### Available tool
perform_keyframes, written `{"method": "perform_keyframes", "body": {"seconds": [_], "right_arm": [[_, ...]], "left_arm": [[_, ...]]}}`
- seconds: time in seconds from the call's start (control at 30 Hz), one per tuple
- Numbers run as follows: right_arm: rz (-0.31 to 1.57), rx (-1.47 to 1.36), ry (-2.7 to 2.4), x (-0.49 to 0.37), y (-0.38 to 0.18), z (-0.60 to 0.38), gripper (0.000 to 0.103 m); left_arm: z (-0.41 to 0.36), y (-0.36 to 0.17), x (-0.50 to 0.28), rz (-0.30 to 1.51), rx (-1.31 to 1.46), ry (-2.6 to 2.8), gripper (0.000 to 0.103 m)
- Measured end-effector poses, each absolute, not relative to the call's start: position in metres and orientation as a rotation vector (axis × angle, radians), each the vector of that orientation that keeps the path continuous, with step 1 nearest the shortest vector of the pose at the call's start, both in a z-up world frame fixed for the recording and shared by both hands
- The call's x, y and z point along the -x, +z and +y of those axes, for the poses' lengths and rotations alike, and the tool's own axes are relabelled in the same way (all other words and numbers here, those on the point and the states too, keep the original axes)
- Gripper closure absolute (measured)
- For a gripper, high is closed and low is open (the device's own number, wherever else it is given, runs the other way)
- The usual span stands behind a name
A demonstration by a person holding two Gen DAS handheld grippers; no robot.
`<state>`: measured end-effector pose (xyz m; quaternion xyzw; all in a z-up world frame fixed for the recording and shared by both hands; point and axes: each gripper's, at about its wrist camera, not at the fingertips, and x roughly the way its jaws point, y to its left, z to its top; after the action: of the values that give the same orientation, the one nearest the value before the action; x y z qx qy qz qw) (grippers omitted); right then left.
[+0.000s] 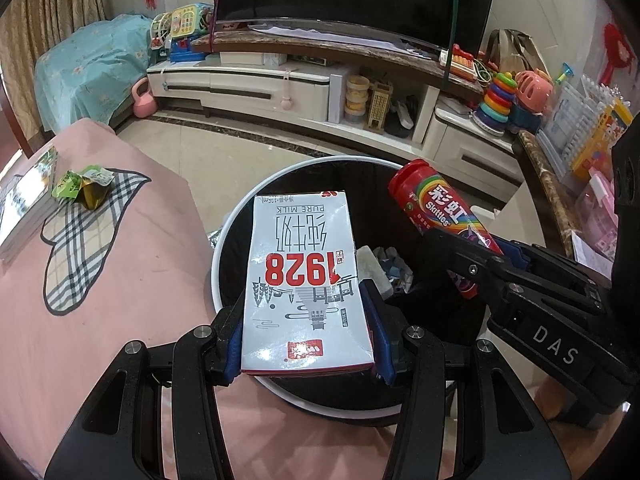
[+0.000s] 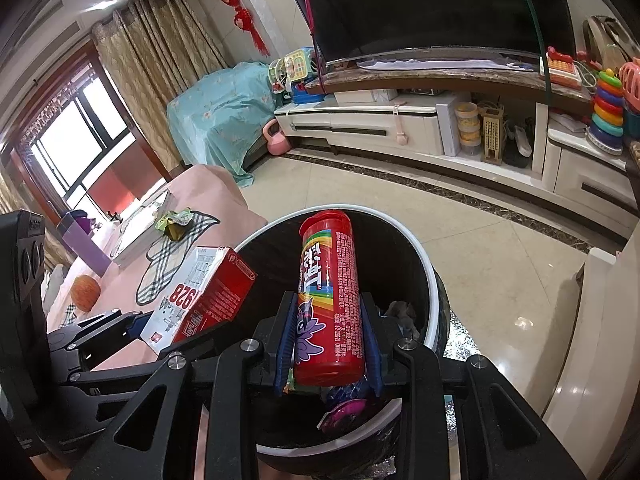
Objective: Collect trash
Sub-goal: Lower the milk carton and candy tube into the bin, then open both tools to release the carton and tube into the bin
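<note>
1. The left tool (image 1: 308, 344) grips a white milk carton (image 1: 306, 280), printed "1928" in red, between its two blue-padded fingers. The pads press on the carton's long sides near its lower end.
2. The carton hangs over the open mouth of a round trash bin (image 1: 236, 216) with a white rim and a black liner. It points forward along the fingers.
3. The right tool (image 2: 328, 344) holds a red Skittles tube (image 2: 328, 300) the same way, with its blue pads closed on the tube's sides just above the base.
4. The tube points forward over the bin, and its red cap reaches toward the far rim.
5. From the right wrist view, the carton and left tool sit just to the left of the tube, over the bin's left edge. The two items are apart, not touching.
6. Crumpled paper scraps (image 1: 394, 268) lie at the bottom of the bin.
7. To the left of the bin stands a surface covered in a pink cloth (image 1: 120, 272). On it rest a plaid mat (image 1: 80, 240), a crumpled green wrapper (image 1: 86, 186) and a stack of books (image 1: 24, 208).
</note>
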<state>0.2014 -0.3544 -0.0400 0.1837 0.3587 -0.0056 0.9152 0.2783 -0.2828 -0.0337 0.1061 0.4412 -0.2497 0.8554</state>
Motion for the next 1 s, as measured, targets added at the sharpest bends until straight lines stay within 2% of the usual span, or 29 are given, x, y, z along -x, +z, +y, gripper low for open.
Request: {"method": "perform_keyframes", "body": {"seconds": [0.43,0.53,0.57,0.83,1.0], "right_arm": [[0.753,-0.386,-0.019,-0.208,-0.041,-0.363,0.072],[0.739,-0.402,-0.013,-0.207,-0.039,-0.364,0.065],[0.731,-0.405,-0.013,-0.206,-0.038,-0.365,0.062],[0.688,-0.439,-0.021,-0.192,-0.025,-0.369,0.048],[0.663,-0.460,-0.007,-0.177,-0.016,-0.366,0.030]], "left_arm": [[-0.281,-0.035,-0.285,0.948,-0.229,-0.519,0.053],[-0.279,-0.034,-0.284,0.950,-0.229,-0.500,0.035],[-0.277,-0.033,-0.283,0.943,-0.223,-0.496,0.033],[-0.258,-0.019,-0.273,0.925,-0.179,-0.479,0.027],[-0.242,-0.012,-0.259,0.912,-0.140,-0.472,0.026]]}}
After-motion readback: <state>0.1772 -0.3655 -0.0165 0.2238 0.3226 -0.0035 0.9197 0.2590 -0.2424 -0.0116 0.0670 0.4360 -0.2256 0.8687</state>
